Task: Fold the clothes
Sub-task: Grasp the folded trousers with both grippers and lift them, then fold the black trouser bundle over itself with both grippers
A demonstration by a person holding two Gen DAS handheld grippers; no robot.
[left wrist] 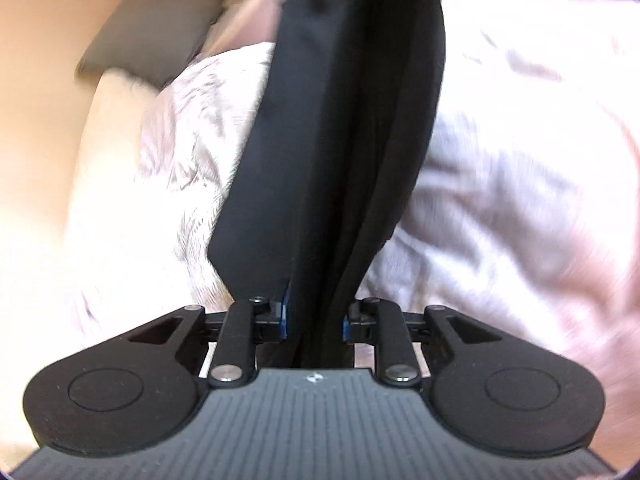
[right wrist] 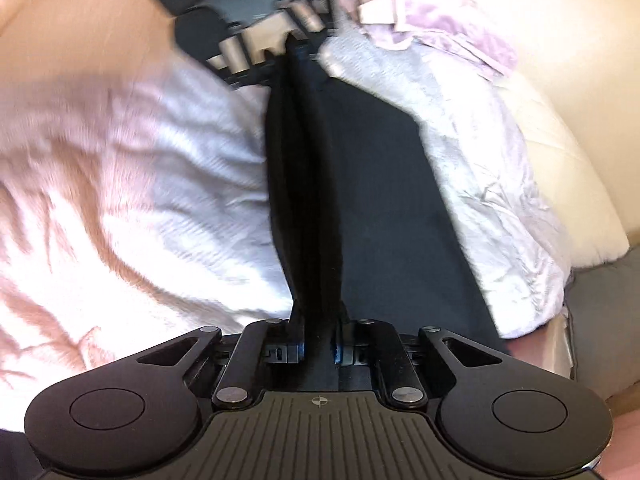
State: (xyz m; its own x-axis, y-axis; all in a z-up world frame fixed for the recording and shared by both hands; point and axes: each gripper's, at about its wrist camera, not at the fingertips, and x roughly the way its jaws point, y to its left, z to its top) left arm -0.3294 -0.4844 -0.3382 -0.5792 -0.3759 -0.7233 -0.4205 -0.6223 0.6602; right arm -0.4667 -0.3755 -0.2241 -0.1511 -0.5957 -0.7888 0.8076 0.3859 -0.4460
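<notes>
Both wrist views showed one black garment (left wrist: 344, 128) stretched taut between the two grippers above a bed. The cloth was plain, matte and dark, without print or visible buttons. It was gathered into long lengthwise folds, with a deep crease along its middle and a flatter panel beside it.

In the left wrist view the left gripper (left wrist: 316, 316) was clamped on the near end of the garment. The cloth was bunched thick between the pads, whose blue edges showed on either side of it. From there the garment widened and ran up and away toward the top of the view, where its far end was blurred.

In the right wrist view the right gripper (right wrist: 320, 350) was likewise closed on a bunched end of the same cloth. The garment (right wrist: 360, 208) narrowed toward the left gripper (right wrist: 296, 46), seen blurred at the top, where the cloth met its fingers.

Beneath the garment lay a rumpled white cover (left wrist: 500, 168) (right wrist: 160, 184). A lilac cloth (right wrist: 436, 28) lay crumpled at the far right of the right view, beside a cream cushion (right wrist: 560, 128). A grey pillow (left wrist: 156, 28) stood at the upper left of the left view
</notes>
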